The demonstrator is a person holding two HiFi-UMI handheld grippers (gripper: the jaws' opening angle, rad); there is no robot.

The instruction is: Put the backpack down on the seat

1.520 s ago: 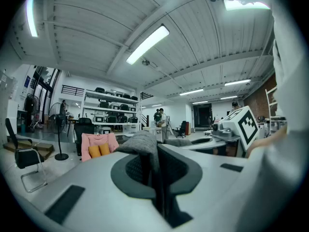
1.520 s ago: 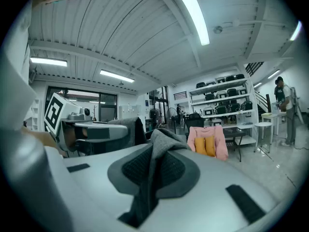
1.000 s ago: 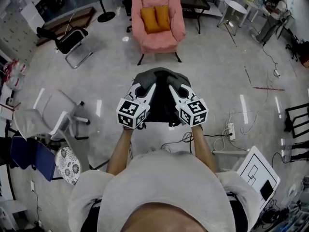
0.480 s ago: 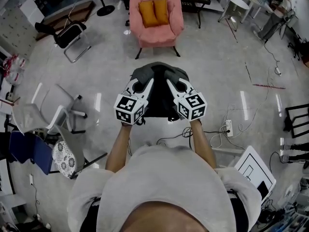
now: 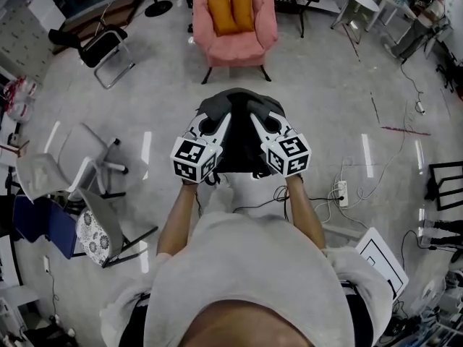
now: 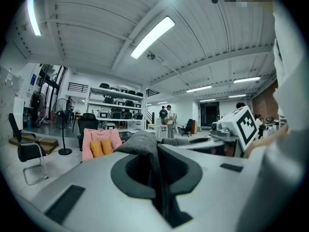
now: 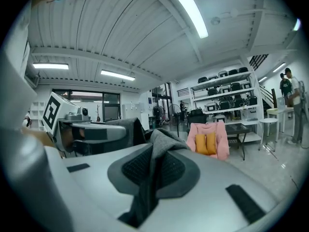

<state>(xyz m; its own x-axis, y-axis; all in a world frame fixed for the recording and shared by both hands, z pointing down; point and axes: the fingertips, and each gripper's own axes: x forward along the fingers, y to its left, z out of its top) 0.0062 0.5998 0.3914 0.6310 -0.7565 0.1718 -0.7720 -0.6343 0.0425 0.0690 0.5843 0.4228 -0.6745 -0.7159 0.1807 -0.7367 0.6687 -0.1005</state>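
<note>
The dark grey backpack (image 5: 240, 129) hangs in the air in front of me, held from both sides. My left gripper (image 5: 214, 121) is shut on a fold of its grey fabric (image 6: 144, 146), and my right gripper (image 5: 259, 120) is shut on another fold (image 7: 161, 141). In each gripper view the cloth runs pinched down between the jaws. The seat, a pink armchair (image 5: 233, 31) with two orange cushions (image 5: 231, 13), stands ahead on the floor, some way beyond the backpack. It also shows small in the left gripper view (image 6: 99, 146) and the right gripper view (image 7: 208, 140).
A black chair (image 5: 105, 49) stands at the far left and a grey folding chair (image 5: 83, 165) nearer on the left. A power strip with cables (image 5: 340, 192) lies on the floor at the right. A white table (image 5: 358, 2) and a person (image 5: 427, 6) are at the back right.
The armchair has slid toward the top of the head view and the floor has shifted, as I walk toward it. Both grippers keep their hold on the backpack.
</note>
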